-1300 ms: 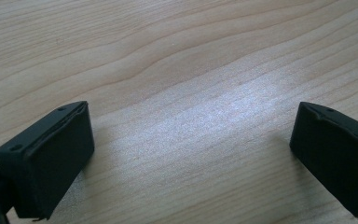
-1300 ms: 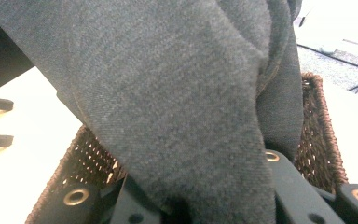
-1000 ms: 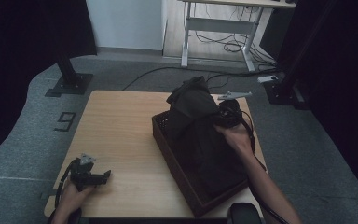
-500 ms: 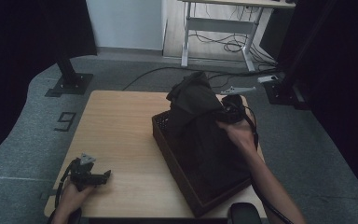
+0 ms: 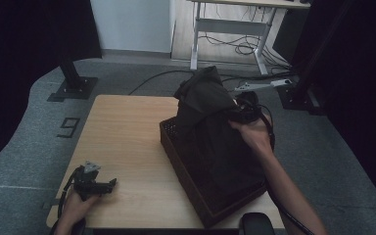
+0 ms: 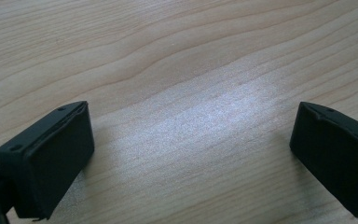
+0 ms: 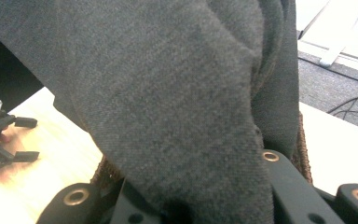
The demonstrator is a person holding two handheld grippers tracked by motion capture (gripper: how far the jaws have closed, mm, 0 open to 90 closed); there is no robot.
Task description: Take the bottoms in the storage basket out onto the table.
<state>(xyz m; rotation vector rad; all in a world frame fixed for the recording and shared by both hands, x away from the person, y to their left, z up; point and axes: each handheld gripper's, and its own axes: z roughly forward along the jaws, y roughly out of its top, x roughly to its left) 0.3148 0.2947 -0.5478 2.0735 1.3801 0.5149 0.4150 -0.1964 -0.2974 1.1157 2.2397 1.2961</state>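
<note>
Change since a second ago: dark grey garment (image 5: pixel 205 105) drawn higher out of the brown basket (image 5: pixel 176 152) by the right gripper (image 5: pixel 242 111); peak of the cloth now well above the basket rim.
Meaning for the work: judged as a lift-out under way, not yet finished; lower part of the cloth still down inside the basket, so more height or a sideways carry likely needed.
Right gripper: clamped on a thick fold of the garment (image 7: pixel 177 116), jaws nearly closed around the bunched fabric in the right gripper view.
Left gripper (image 5: pixel 95 183): resting near the front left corner of the wooden table (image 5: pixel 122 132), unmoved; jaws spread wide with bare wood (image 6: pixel 191 116) between them, nothing held.
Garment position: hanging from the grip over the far end of the basket, at the right side of the table.
Garment look: dark charcoal, matte, fine woven texture, heavy soft folds; draped into a tent shape, one fold falling along the right edge.
Basket: dark, woven, rectangular, set at a slant to the table edges.
</note>
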